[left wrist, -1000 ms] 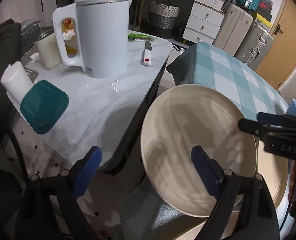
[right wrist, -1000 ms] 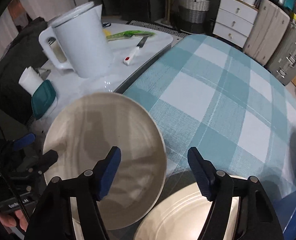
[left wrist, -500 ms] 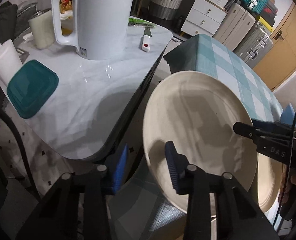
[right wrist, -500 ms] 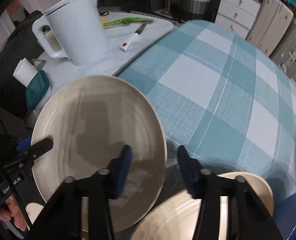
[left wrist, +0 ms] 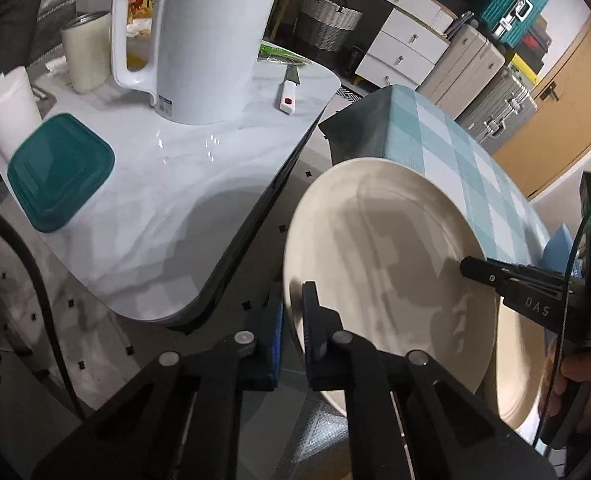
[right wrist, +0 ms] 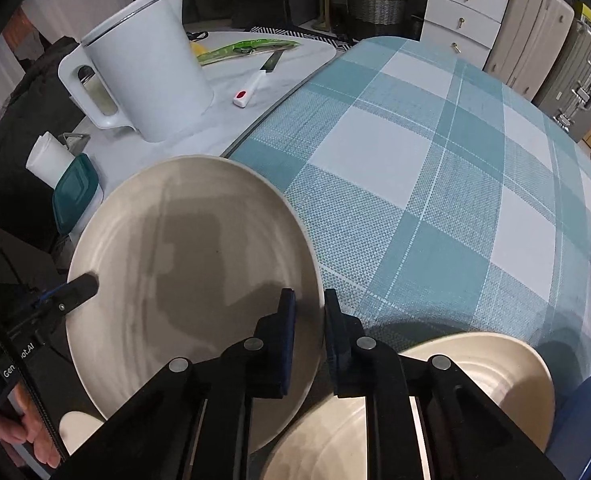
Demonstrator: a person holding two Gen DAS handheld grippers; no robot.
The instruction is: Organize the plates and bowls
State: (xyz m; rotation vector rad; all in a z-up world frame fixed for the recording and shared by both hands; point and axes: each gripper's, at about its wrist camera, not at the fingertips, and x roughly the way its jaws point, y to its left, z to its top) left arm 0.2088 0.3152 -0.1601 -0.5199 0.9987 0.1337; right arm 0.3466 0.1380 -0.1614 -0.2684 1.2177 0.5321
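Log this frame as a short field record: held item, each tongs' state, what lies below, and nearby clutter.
held item: cream plate, tilted, gripped at opposite rim edges
left tongs: just closed, pads clamped on the plate's rim
right tongs: just closed, rim between the pads
below: second cream plate on the teal checked tablecloth
adjacent surface: white marble table
clutter there: white electric kettle, teal container lid, knife with a white handle

Two plates (right wrist: pixel 191 248) (right wrist: pixel 455 392), one kettle (right wrist: pixel 147 80), one knife (right wrist: pixel 257 80).
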